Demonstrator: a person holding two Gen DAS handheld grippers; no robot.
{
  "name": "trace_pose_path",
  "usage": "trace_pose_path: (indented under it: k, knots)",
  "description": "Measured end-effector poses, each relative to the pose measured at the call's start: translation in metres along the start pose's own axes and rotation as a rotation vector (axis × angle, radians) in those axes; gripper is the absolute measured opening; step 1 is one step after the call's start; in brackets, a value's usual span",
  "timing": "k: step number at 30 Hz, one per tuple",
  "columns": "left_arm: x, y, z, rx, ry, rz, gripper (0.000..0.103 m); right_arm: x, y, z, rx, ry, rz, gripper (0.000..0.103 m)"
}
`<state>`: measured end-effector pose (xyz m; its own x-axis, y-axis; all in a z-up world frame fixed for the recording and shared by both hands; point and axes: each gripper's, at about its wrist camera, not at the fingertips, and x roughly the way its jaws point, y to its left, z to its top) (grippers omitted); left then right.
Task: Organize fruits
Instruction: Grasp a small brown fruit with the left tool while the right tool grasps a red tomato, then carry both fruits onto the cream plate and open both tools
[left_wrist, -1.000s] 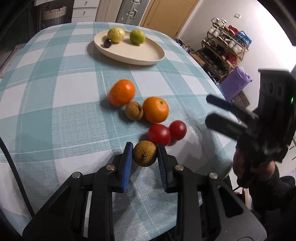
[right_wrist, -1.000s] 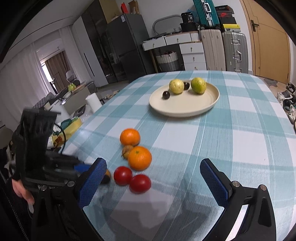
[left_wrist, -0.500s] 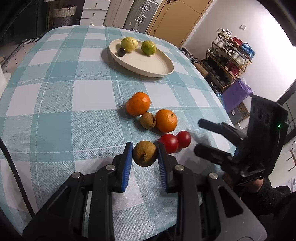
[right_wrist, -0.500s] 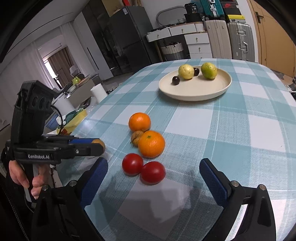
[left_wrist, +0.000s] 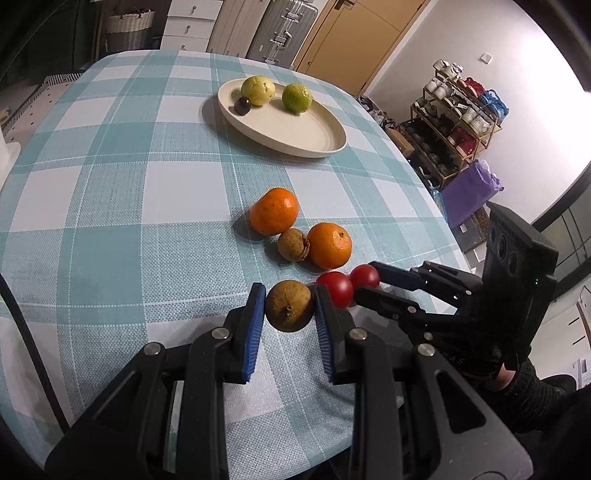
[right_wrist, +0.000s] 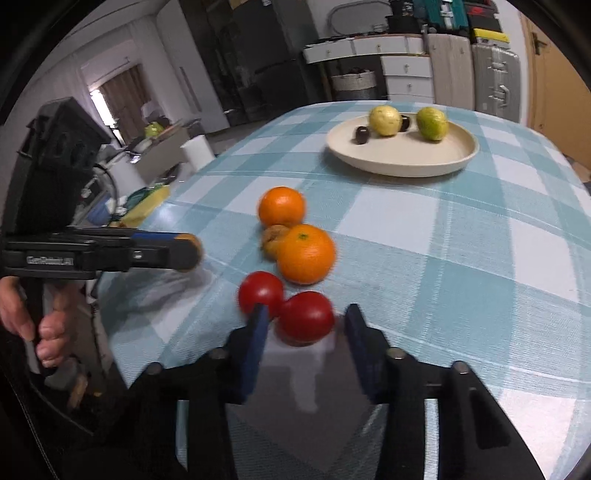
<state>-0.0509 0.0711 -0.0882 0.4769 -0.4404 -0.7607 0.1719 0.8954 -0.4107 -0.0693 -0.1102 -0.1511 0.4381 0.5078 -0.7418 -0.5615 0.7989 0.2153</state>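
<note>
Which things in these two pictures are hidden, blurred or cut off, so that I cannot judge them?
- Right tongs: in the right wrist view motion blur hides whether the pads touch the tomato; a gap shows on its right side.
- Second dark fruit on the plate: half hidden behind the yellow fruit; the left wrist view shows only one.
- Brown fruit in the left tongs: in the right wrist view, blurred and mostly covered.

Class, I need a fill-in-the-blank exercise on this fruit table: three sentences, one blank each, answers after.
1. The left claw is shut on a ____ fruit.
2. The red tomato lies between the pads of the ____ claw.
3. The number of oranges on the cloth is ____.

Answers: brown; right; two
</note>
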Motion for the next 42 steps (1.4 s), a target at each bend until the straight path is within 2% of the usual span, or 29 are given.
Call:
trace_pose_path:
  k: [1,7,11,17,22,34,39,42]
  knots:
    - [0.0,0.0,0.0,-0.001,-0.001,-0.002,0.024,0.0,-0.001,0.0,0.002,0.002,0.005,0.033]
    - [0.002,0.003,0.001,-0.02,-0.003,-0.005,0.024,-0.001,-0.009,-0.003,0.046,-0.011,0.036,0.032]
    - [0.002,-0.001,0.005,0.002,-0.005,-0.014,0.024,-0.009,-0.014,-0.001,0.083,-0.038,0.06,0.032]
    - [0.007,-0.008,0.016,0.022,-0.006,-0.034,0.024,-0.017,-0.016,0.006,0.088,-0.056,0.047,0.032]
    - [0.004,-0.013,0.029,0.026,-0.037,-0.046,0.024,-0.025,-0.022,0.011,0.106,-0.089,0.053,0.032]
    - [0.007,-0.023,0.097,0.041,-0.1,-0.017,0.024,-0.034,-0.037,0.058,0.098,-0.167,0.035,0.032]
    - [0.015,-0.028,0.123,0.064,-0.106,0.009,0.024,-0.032,-0.043,0.08,0.086,-0.188,0.034,0.032]
    - [0.023,-0.028,0.137,0.063,-0.106,0.001,0.024,-0.028,-0.047,0.091,0.083,-0.192,0.032,0.032]
